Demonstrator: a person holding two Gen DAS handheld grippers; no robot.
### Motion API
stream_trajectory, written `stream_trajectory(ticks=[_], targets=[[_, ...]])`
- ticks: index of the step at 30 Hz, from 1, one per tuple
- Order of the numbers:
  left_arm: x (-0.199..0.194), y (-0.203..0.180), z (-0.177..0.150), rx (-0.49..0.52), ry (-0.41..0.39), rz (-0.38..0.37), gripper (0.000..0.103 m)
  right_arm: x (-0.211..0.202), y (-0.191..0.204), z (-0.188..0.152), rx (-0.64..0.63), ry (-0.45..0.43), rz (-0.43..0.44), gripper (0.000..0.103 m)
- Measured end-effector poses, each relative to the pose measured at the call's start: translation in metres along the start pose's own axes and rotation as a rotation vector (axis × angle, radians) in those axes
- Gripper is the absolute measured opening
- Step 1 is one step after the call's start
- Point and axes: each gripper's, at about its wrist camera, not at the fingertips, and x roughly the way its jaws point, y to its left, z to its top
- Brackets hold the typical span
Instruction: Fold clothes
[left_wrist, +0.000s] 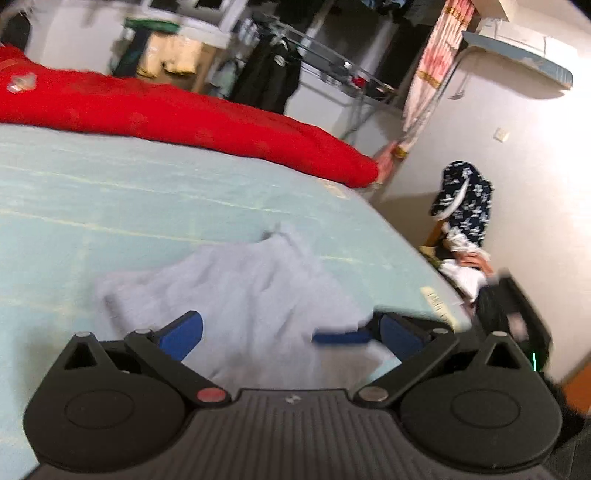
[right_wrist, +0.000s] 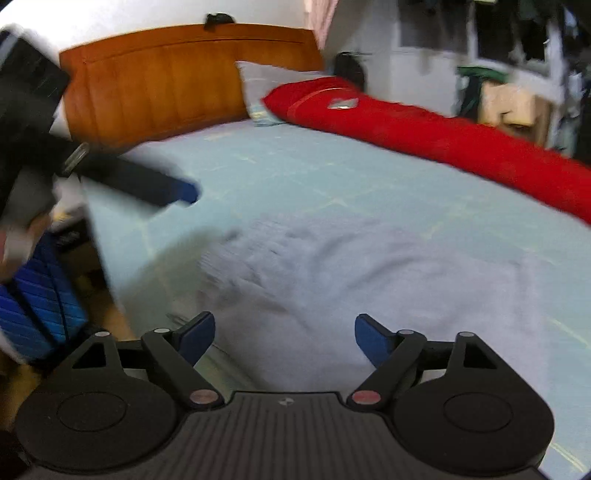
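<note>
The pale grey garment (left_wrist: 251, 295) I'm folding lies crumpled and rumpled on the light blue bed sheet (left_wrist: 110, 192), spread near its front edge, partly blurred.

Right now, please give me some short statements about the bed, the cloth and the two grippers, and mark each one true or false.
1. The grey garment lies on the light blue sheet. True.
2. The right gripper is shut on the garment. False: its jaws stand wide open, with the cloth lying between and ahead of them.
3. A red quilt lies along the far side of the bed. True.
4. The left gripper is open. True.
5. The headboard is white metal. False: it is brown wood.
6. The garment is neatly folded into a square. False: it lies spread out and wrinkled.
</note>
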Motion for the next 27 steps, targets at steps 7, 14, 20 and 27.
stream_trajectory(ticks=[7,14,20,27], targets=[[0.105,0.046,0.014,-0.062,0.098,0.093,0.098,0.003,-0.01,-0.038,0.097,0.046,-0.012,0.087],[0.073,0.065,0.001,-0.09,0.077,0.119,0.087,-0.045,-0.044,-0.071,0.186,-0.003,-0.127,0.09],[0.056,0.027,-0.004,-0.019,0.053,0.061,0.094,-0.087,-0.054,-0.099,0.07,-0.009,-0.449,0.103],[0.082,0.047,-0.016,-0.093,0.143,0.131,0.093,-0.057,-0.049,-0.111,-0.145,0.062,-0.656,0.103]])
